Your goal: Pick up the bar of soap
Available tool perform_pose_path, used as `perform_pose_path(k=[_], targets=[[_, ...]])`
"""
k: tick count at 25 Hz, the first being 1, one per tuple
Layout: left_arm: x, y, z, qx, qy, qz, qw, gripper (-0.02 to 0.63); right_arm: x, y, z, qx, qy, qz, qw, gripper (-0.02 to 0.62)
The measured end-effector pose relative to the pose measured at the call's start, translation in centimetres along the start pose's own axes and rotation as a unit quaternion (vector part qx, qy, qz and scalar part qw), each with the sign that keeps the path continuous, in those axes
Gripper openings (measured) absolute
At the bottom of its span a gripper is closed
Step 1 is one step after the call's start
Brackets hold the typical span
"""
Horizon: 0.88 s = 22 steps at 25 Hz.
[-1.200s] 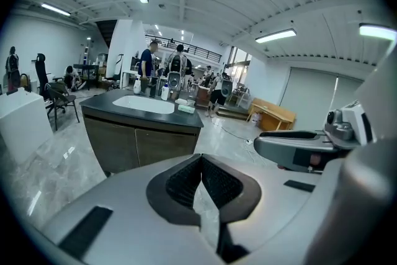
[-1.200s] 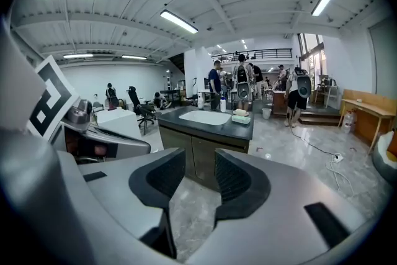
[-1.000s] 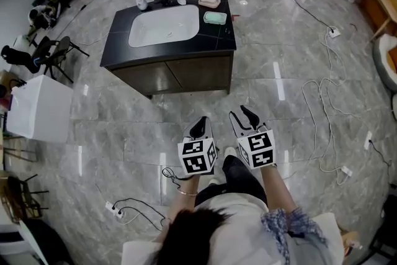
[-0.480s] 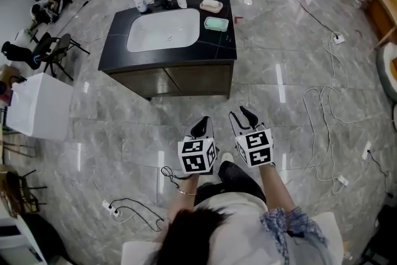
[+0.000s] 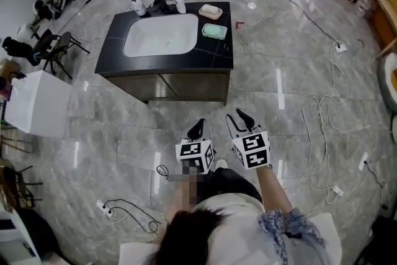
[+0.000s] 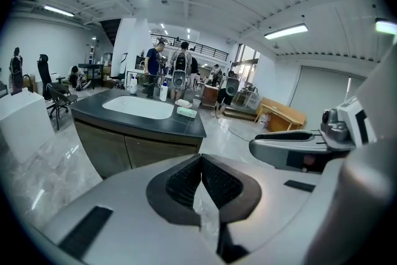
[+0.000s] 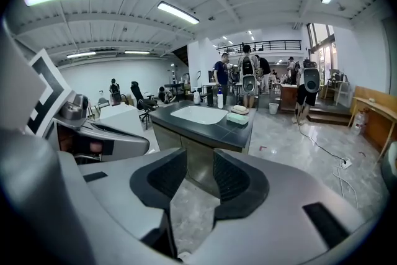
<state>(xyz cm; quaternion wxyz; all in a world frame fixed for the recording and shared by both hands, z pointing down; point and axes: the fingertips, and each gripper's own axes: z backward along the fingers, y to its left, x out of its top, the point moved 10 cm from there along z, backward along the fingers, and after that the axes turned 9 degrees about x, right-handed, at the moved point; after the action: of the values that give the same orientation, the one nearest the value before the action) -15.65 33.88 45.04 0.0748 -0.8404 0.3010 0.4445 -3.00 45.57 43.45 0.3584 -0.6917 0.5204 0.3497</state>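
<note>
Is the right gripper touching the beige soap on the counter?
Apart. Head view: the right gripper hangs over floor, short of the counter holding the soap.

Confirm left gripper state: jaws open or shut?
Shut. In the left gripper view, the left gripper has its jaws meeting at the tips, with nothing held between them.
</note>
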Motion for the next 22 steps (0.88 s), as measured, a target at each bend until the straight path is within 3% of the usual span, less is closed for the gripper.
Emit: perform_pose_path(k=[22], targets=[[2.7,1.3,-3.7,0.005,-0.007,-0.001,1.0,0.009,2.0,-2.5,-3.6,0.004,-0.002,0.007,1.0,0.137]])
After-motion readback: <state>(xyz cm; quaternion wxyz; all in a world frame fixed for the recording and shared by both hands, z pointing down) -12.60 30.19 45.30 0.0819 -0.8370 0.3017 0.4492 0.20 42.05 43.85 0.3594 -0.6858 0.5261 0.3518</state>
